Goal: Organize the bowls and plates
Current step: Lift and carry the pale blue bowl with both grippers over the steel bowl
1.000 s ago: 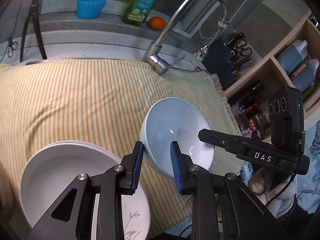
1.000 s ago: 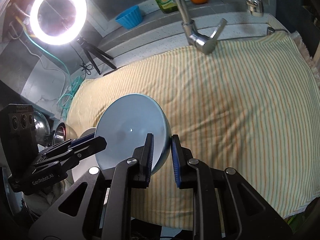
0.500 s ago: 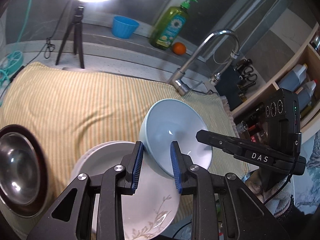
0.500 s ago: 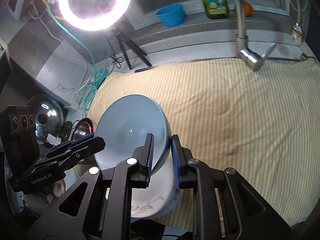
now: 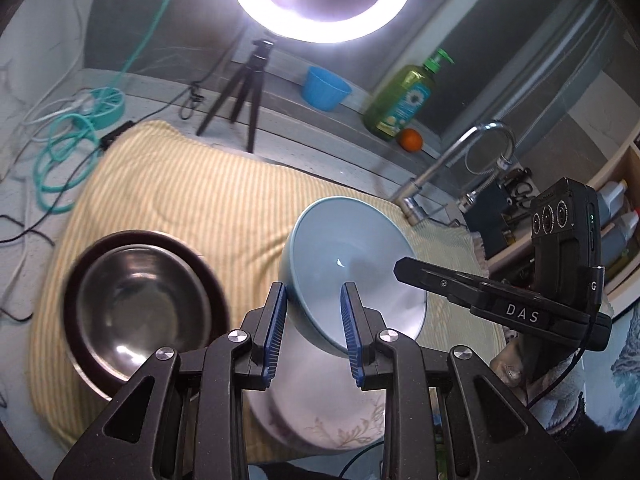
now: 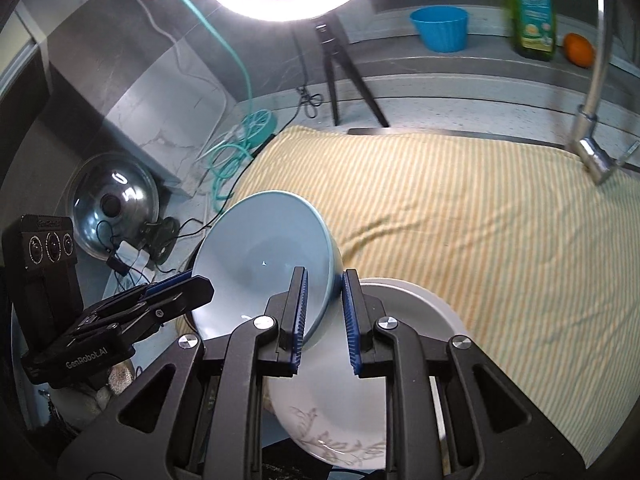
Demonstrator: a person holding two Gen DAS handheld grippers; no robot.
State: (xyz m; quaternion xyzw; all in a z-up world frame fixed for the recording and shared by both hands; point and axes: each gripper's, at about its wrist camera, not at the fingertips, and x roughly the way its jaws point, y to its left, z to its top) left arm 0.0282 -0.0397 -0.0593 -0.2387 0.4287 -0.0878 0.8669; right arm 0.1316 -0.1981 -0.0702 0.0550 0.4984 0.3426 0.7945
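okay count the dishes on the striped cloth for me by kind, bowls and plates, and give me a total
Bowls: 3, the light blue bowl, held by both grippers over the cloth, the steel bowl, the dark bowl under it
Plates: 1, the white plate
Total: 4

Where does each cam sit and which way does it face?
Left wrist: on the left gripper, looking down along its fingers at the blue bowl and steel bowl; right gripper at right.
Right wrist: on the right gripper, same bowl's opposite rim; left gripper at left.
Shared: blue bowl, white plate, striped cloth, ring light.
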